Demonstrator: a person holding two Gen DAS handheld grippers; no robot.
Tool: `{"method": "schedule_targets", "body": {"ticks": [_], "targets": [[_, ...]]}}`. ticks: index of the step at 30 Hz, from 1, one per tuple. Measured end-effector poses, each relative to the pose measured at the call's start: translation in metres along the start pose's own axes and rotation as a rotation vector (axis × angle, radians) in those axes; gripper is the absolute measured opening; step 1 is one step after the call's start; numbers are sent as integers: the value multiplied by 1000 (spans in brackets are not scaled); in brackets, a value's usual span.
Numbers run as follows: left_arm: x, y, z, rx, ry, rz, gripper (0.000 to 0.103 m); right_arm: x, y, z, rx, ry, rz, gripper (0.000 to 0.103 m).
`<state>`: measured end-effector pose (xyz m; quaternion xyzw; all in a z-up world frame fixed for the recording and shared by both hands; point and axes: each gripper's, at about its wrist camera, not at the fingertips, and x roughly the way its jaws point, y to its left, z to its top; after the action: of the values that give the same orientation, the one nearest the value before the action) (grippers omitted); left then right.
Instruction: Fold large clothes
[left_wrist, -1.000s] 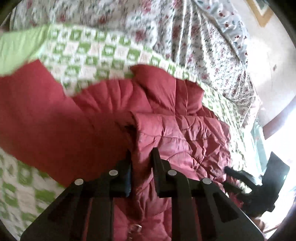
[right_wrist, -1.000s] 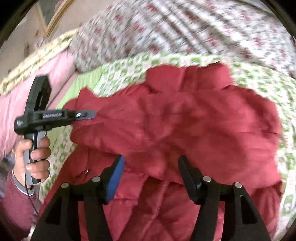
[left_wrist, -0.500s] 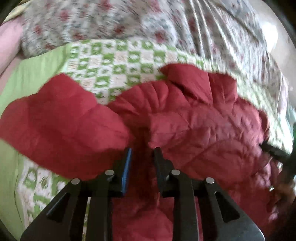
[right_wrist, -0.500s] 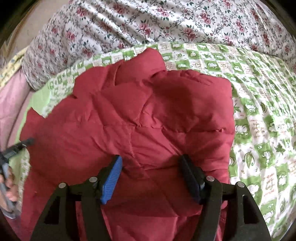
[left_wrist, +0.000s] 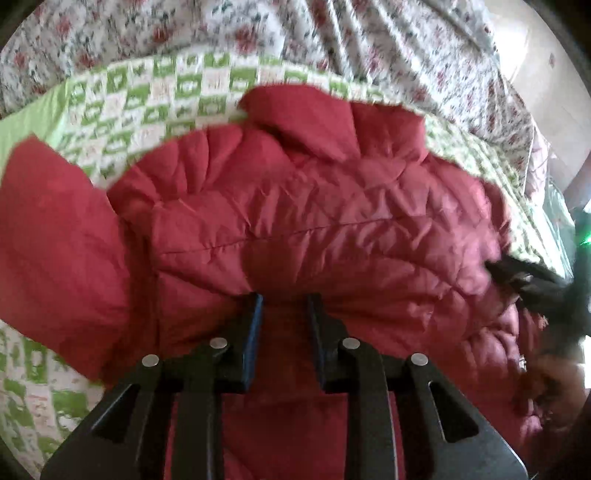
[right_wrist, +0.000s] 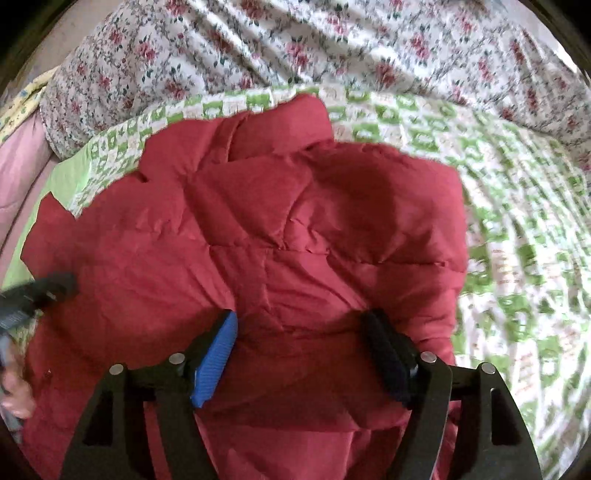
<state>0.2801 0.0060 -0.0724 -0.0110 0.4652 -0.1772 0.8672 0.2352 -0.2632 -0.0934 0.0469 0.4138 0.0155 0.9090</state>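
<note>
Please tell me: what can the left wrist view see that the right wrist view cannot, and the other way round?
Only the left wrist view shows the sleeve spread out at the left of the red padded jacket, and the bright wall at the upper right.

Only the right wrist view shows the pink bedding at the left edge, and the right gripper, whose jaws have just been opening and stand wide over the jacket.

Both views show the jacket lying on the green checked quilt, its collar towards the floral sheet behind.

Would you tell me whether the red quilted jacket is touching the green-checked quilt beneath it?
Touching. The right wrist view shows the red quilted jacket lying flat on the green-checked quilt, its edge resting directly on the fabric with no gap.
</note>
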Motion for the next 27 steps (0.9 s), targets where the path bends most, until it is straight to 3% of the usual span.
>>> {"method": "schedule_targets", "body": {"ticks": [4, 6, 8, 11, 23, 27], "targets": [[-2, 1, -4, -11, 5, -10, 22, -29, 36, 8, -65, -91, 66, 75], [-1, 0, -3, -13, 13, -4, 22, -22, 54, 11, -102, -65, 92, 74], [2, 1, -2, -17, 18, -4, 22, -3, 66, 11, -131, -17, 61, 74], [8, 6, -3, -31, 25, -20, 22, 36, 61, 3, -115, 85, 47, 75], [10, 10, -4, -54, 23, -38, 22, 47, 55, -2, -110, 69, 59, 76], [-11, 16, -9, -112, -5, -90, 25, 46, 55, 0, -106, 71, 66, 76]]}}
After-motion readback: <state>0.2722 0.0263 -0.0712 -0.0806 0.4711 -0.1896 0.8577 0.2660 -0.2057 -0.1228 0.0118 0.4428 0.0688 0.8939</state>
